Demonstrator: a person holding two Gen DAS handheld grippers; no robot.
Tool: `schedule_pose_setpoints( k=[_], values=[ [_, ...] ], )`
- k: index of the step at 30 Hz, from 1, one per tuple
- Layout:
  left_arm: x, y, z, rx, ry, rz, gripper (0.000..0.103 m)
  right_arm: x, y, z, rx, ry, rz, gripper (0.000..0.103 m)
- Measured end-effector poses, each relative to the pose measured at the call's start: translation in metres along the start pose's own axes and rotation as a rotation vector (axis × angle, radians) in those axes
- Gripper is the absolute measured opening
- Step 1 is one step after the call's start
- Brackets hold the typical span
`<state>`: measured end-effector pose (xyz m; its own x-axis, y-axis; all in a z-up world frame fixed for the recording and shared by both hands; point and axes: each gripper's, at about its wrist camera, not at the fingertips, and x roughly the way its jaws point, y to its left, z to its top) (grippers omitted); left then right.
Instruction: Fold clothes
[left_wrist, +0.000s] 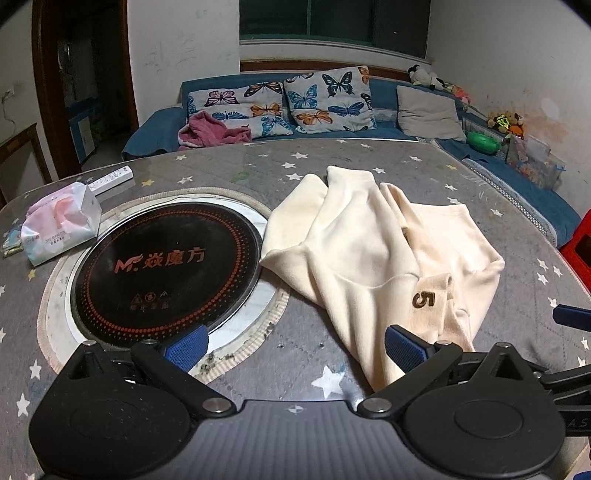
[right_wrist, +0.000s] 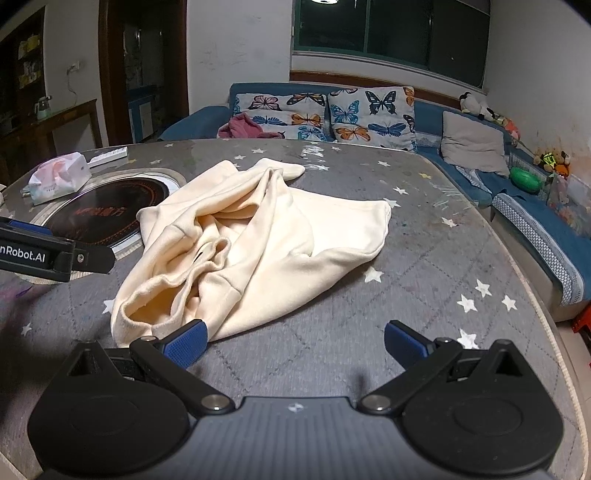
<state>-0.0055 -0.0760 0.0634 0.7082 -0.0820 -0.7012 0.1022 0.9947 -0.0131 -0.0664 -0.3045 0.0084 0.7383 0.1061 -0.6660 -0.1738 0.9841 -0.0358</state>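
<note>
The left hand-held gripper (left_wrist: 295, 349) hovers spread and empty over the grey star-printed quilted tabletop (left_wrist: 295, 369); its right pad overlaps the near edge of the crumpled cream fleece garment (left_wrist: 373, 251), which lies beside the round black glass induction cooker (left_wrist: 166, 266).

The right hand-held gripper (right_wrist: 295, 341), also spread and empty, sits just short of the garment's ribbed hem. A blue fabric sofa (right_wrist: 554, 236) with butterfly-print cushions (right_wrist: 369, 118) stands behind.

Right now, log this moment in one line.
stage: pre-grasp | left tongs: open, empty | right tongs: open, empty | cream garment: crumpled on table, unfolded
</note>
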Motion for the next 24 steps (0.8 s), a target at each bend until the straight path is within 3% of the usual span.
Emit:
schedule_pose_setpoints(
  k=[21, 24],
  values=[
    [0.012, -0.024, 0.030, 0.079, -0.034, -0.044, 0.102, 0.009, -0.012, 0.021, 0.009, -0.005, -0.004, 0.099],
    [0.018, -0.029, 0.038, 0.097, -0.035, -0.062, 0.095, 0.013, -0.017, 0.028, 0.022, 0.002, 0.001, 0.094]
  ],
)
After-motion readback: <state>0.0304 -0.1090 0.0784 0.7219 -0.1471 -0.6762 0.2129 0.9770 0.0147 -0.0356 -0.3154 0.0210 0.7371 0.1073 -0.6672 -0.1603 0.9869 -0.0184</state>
